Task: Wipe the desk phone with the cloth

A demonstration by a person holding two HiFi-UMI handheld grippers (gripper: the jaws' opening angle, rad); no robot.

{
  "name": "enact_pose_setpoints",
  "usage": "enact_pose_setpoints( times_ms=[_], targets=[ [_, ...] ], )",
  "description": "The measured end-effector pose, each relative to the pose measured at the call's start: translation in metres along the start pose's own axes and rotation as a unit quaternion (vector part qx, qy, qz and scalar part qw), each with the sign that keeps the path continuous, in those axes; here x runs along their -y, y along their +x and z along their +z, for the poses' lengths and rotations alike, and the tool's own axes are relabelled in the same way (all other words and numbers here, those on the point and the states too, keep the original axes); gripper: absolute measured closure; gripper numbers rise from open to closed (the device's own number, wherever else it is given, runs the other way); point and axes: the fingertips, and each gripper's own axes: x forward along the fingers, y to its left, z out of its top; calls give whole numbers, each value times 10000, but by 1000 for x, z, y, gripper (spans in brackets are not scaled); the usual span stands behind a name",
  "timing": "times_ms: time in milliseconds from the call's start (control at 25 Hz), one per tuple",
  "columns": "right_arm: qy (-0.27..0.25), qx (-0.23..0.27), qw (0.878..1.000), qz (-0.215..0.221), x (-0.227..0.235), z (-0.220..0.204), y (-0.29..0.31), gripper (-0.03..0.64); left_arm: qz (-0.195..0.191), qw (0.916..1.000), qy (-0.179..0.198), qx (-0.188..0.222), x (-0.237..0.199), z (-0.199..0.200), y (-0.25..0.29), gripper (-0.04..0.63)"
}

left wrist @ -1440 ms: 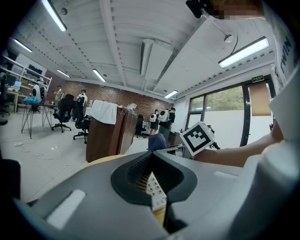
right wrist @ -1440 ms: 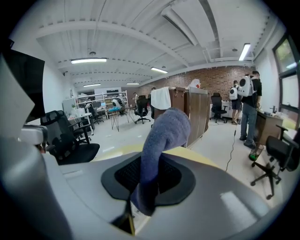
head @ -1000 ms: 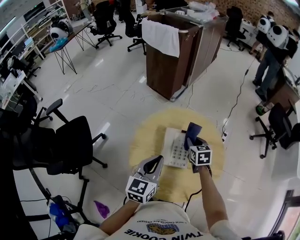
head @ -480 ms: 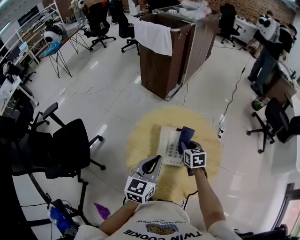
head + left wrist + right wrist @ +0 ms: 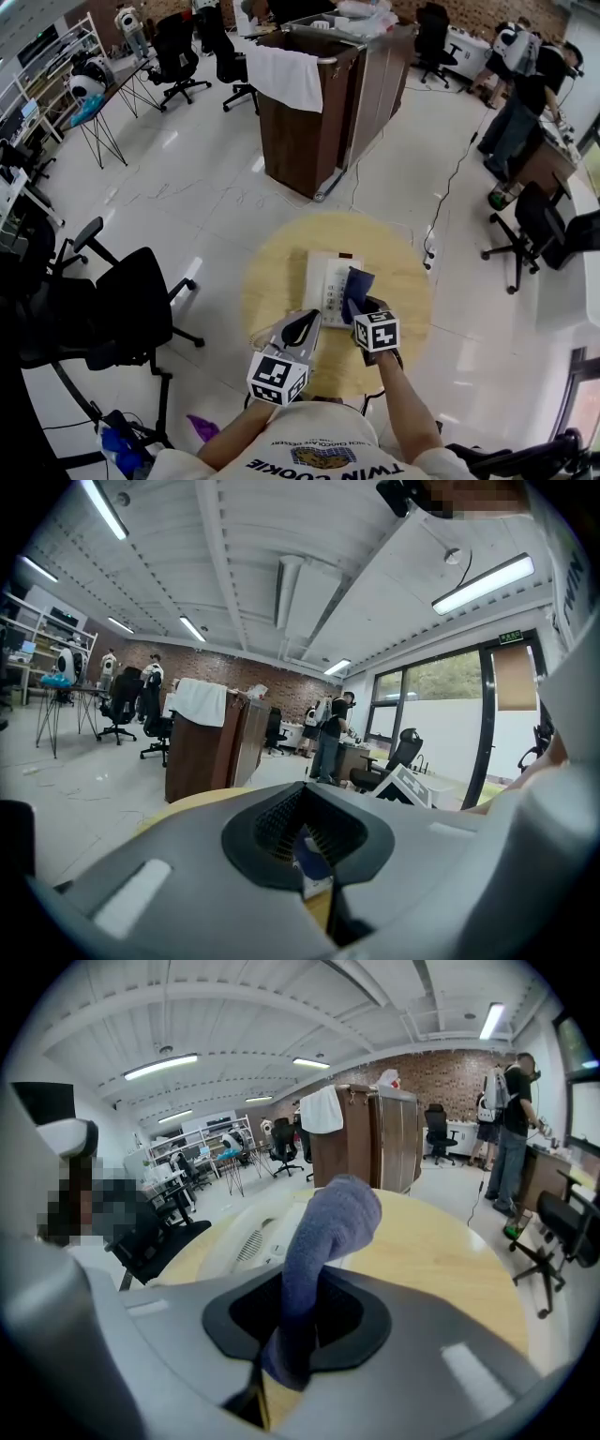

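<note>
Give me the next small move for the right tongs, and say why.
Probably tip the right tongs forward and down so the cloth lies on the phone. The tongs are shut on the cloth's lower end, and its free end stands up above the phone rather than flat against it, so a stroke from this pose would likely wipe little.

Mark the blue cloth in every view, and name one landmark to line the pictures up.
Head view: the cloth sticks up from the right claw, over the phone.
Left gripper view: a small blue patch low at centre, probably it.
Right gripper view: the cloth is dead centre, pinched in that claw.
Landmark: the brown cabinet draped with a white towel.
</note>
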Motion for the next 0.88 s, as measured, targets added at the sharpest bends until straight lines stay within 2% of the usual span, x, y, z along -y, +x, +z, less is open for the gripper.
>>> enact_pose_setpoints(
  times_ms=[600, 760, 880],
  targets=[
    [180, -125, 9996, 150, -33, -43, -16, 549, -267, 9996, 4, -61, 17, -5, 9, 603],
    [160, -117, 9996, 181, -35, -41, -19, 549, -278, 9996, 9, -87, 19, -5, 10, 603],
    [102, 112, 9998, 140, -28, -21, -32, 549, -247, 9997, 7, -72, 19, -6, 9, 603]
  ],
)
